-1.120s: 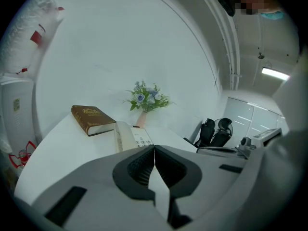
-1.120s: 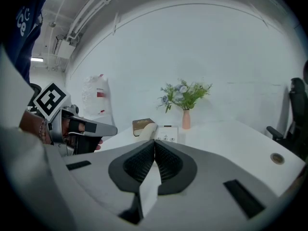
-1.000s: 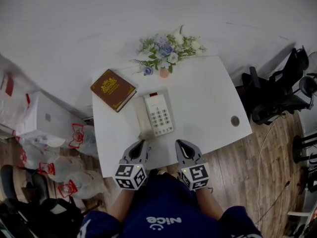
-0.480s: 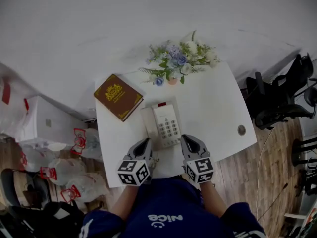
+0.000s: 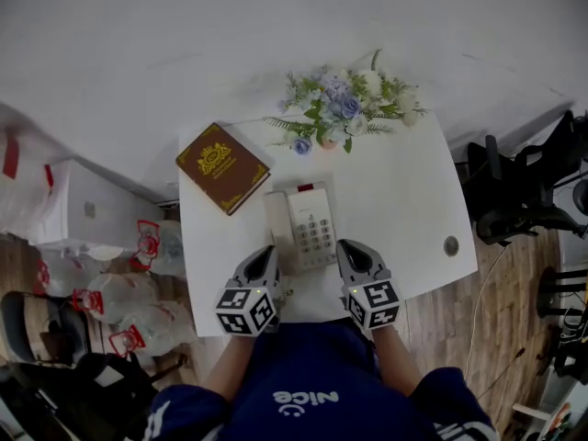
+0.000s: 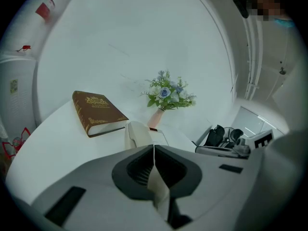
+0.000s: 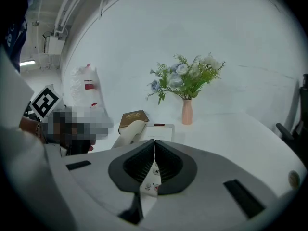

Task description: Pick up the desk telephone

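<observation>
Office-like room. White counter (image 5: pixel 404 209) against plain white wall; cable grommet (image 5: pixel 451 245) near counter's right edge; desk telephone (image 5: pixel 308 228) at counter's middle; hardback book (image 5: pixel 221 167) and flower vase (image 5: pixel 344 113) toward counter's back. Black office chairs (image 5: pixel 524 191) right of counter. Wood-plank floor (image 5: pixel 459 329). Plastic bags (image 5: pixel 119 292) left of counter.

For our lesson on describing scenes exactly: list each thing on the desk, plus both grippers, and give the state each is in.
Desk telephone: flat on the table, handset in its cradle, not lifted.
Book: closed, lying flat.
Vase of flowers: upright.
Left gripper: jaws together, nothing between them.
Right gripper: jaws together, nothing between them.
</observation>
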The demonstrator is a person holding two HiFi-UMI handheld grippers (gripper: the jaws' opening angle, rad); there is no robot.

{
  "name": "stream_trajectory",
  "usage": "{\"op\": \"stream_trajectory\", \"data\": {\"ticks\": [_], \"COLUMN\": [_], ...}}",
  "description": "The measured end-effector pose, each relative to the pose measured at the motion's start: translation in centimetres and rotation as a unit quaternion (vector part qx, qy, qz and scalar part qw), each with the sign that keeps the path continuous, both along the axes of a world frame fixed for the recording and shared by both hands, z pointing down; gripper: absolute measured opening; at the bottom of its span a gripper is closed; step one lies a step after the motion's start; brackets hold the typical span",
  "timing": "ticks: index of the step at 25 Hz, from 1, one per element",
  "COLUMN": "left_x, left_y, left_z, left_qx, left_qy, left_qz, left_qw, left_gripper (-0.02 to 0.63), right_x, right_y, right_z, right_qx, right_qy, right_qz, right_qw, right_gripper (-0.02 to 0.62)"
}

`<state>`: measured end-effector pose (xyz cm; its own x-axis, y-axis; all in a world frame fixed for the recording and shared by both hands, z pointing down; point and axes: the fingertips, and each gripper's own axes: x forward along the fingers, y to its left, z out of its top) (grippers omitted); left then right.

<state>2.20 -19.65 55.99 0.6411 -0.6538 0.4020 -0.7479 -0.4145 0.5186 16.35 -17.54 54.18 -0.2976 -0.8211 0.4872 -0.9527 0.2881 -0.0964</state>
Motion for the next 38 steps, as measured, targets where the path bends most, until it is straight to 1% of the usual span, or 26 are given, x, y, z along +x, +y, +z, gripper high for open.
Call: {"op": "stream_trajectory", "data": {"ticks": [4,8,9,10,11,14,17,19,22,26,30,34,36,38], "left_x": [0.1,0.3,0.3,0.4,0.5,0.8,0.9,0.7,0.6,1.3,2.0,2.6,2.8,2.8], "left_y": [0.0,-0.1,-0.2,-0.2,-0.3,-0.6,-1.3,-1.9,-2.5,-3.1,-3.6,-3.8,-3.7,-3.8], "left_z": [0.2,0.3,0.4,0.5,0.7,1.3,2.0,2.3,3.1,4.3,5.6,6.7,6.9,6.9], "left_qx": [-0.011,-0.017,-0.023,-0.032,-0.043,-0.07,-0.101,-0.119,-0.141,-0.177,-0.205,-0.225,-0.233,-0.236], "left_qy": [-0.006,-0.007,-0.003,0.005,0.013,0.026,0.042,0.056,0.064,0.092,0.107,0.115,0.127,0.136], "left_qz": [-0.014,-0.022,-0.02,-0.017,-0.013,0.0,0.018,0.021,0.027,0.038,0.041,0.056,0.063,0.071], "left_qw": [0.9998,0.9996,0.9995,0.9993,0.9989,0.9972,0.9939,0.9911,0.9876,0.9791,0.9721,0.966,0.962,0.9595], "left_gripper": [0.017,0.023,0.067,0.161,0.216,0.246,0.298,0.309,0.314,0.332,0.345,0.348,0.353,0.354], "right_x": [0.5,1.0,0.9,0.8,0.7,0.6,0.3,0.2,0.3,0.8,1.2,1.0,1.0,1.1], "right_y": [-0.8,-1.5,-1.6,-1.8,-2.0,-2.5,-3.1,-3.6,-4.5,-5.6,-6.0,-6.2,-6.3,-6.5], "right_z": [-0.1,0.5,0.7,0.9,1.2,2.0,2.6,3.0,3.8,5.3,7.1,8.2,8.9,9.5], "right_qx": [-0.005,-0.025,-0.034,-0.044,-0.054,-0.083,-0.116,-0.136,-0.161,-0.191,-0.225,-0.253,-0.263,-0.269], "right_qy": [-0.007,-0.034,-0.043,-0.052,-0.061,-0.086,-0.121,-0.138,-0.151,-0.186,-0.213,-0.255,-0.264,-0.265], "right_qz": [-0.016,-0.028,-0.034,-0.041,-0.047,-0.06,-0.074,-0.084,-0.091,-0.082,-0.083,-0.095,-0.095,-0.096], "right_qw": [1.0,0.999,0.998,0.997,0.996,0.991,0.983,0.977,0.971,0.96,0.947,0.928,0.923,0.921], "right_gripper": [0.023,0.029,0.052,0.109,0.155,0.187,0.231,0.242,0.247,0.249,0.249,0.249,0.249,0.249]}}
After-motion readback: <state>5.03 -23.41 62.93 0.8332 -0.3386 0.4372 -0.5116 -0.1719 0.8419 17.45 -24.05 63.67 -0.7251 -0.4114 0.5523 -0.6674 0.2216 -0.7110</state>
